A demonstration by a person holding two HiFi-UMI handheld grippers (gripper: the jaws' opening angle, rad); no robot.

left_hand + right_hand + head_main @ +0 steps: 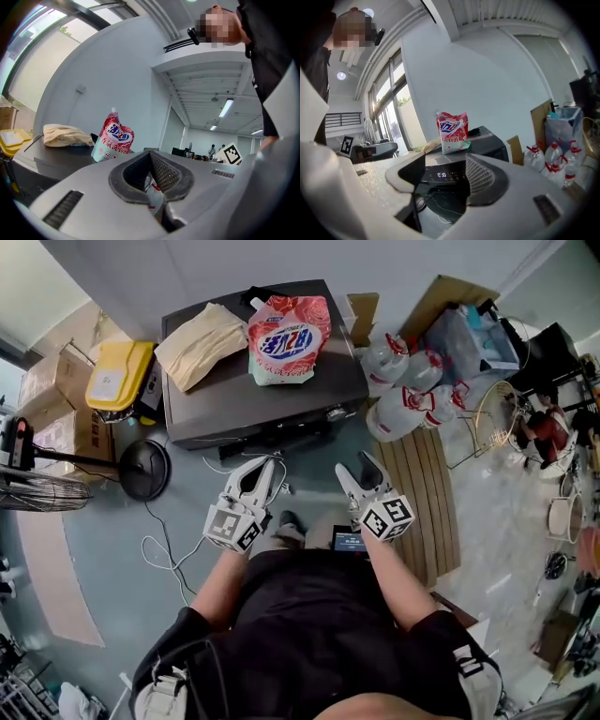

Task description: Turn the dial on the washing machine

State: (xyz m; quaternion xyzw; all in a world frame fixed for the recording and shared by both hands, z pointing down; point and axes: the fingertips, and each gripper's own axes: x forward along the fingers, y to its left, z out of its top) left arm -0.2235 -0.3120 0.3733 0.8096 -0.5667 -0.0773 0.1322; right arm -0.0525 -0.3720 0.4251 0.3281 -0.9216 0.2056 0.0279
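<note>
The dark grey washing machine [253, 390] stands against the wall ahead of me. Its small silver dial [335, 413] sits at the right end of the front control strip. A red-and-white detergent pouch [288, 338] and a beige cloth [199, 343] lie on its lid. My left gripper [270, 468] hovers short of the machine's front, jaws shut with nothing held; its own view shows the lid [56, 157] and pouch [112, 140]. My right gripper [358, 465] is open and empty beside it; the lit display panel [438, 175] shows between its fingers.
Several large water bottles [403, 390] cluster right of the machine, beside a slatted wooden board [422, 493]. At the left are a yellow-lidded bin [117, 376], cardboard boxes [56, 381] and a floor fan [37, 488] with a round base [143, 468]. A white cable [164, 549] loops on the floor.
</note>
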